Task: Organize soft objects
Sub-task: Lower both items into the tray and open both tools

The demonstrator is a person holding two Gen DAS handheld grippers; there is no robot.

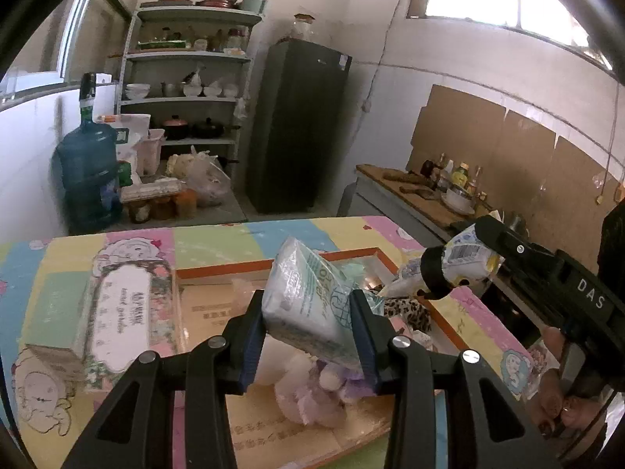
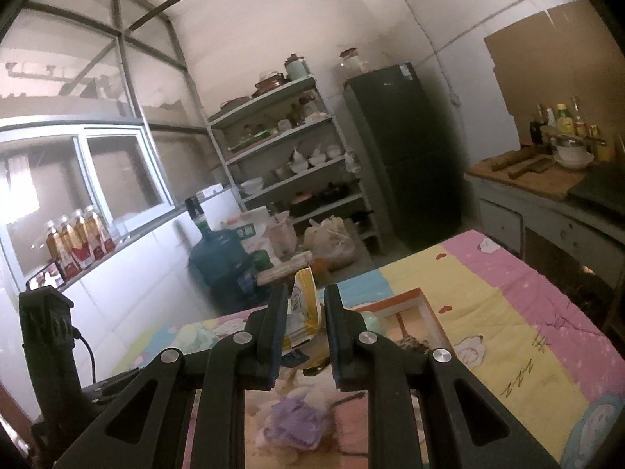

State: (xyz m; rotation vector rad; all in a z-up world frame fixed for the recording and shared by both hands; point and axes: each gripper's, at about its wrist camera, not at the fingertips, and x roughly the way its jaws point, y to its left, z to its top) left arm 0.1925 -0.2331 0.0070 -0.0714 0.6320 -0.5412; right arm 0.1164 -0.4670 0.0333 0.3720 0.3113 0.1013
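1. Between the left gripper (image 1: 308, 336) pads: white tissue pack (image 1: 312, 301) in clear wrap with teal print, clamped and tilted.
2. Between the right gripper (image 2: 302, 332) pads: yellow-and-white soft pouch (image 2: 302, 312), pinched upright.
3. Below both: purple plush (image 2: 291, 428) in an orange-rimmed box (image 1: 384, 264).

Kitchen-like room. Dark tall fridge (image 1: 299, 125) against the back wall, jar on top. Beside it a grey shelf unit (image 1: 187, 78) stacked with bowls, pots and jars. Blue water jug (image 1: 88, 172) on the floor near the shelves, bags and boxes around it. Counter (image 2: 543, 191) at the wall with a wooden board, a cleaver (image 2: 529, 168), a white bowl and a cluster of condiment bottles (image 2: 562, 119). Cardboard sheets (image 1: 508, 156) cover the wall behind. Drink bottles (image 2: 80, 244) line the window ledge.
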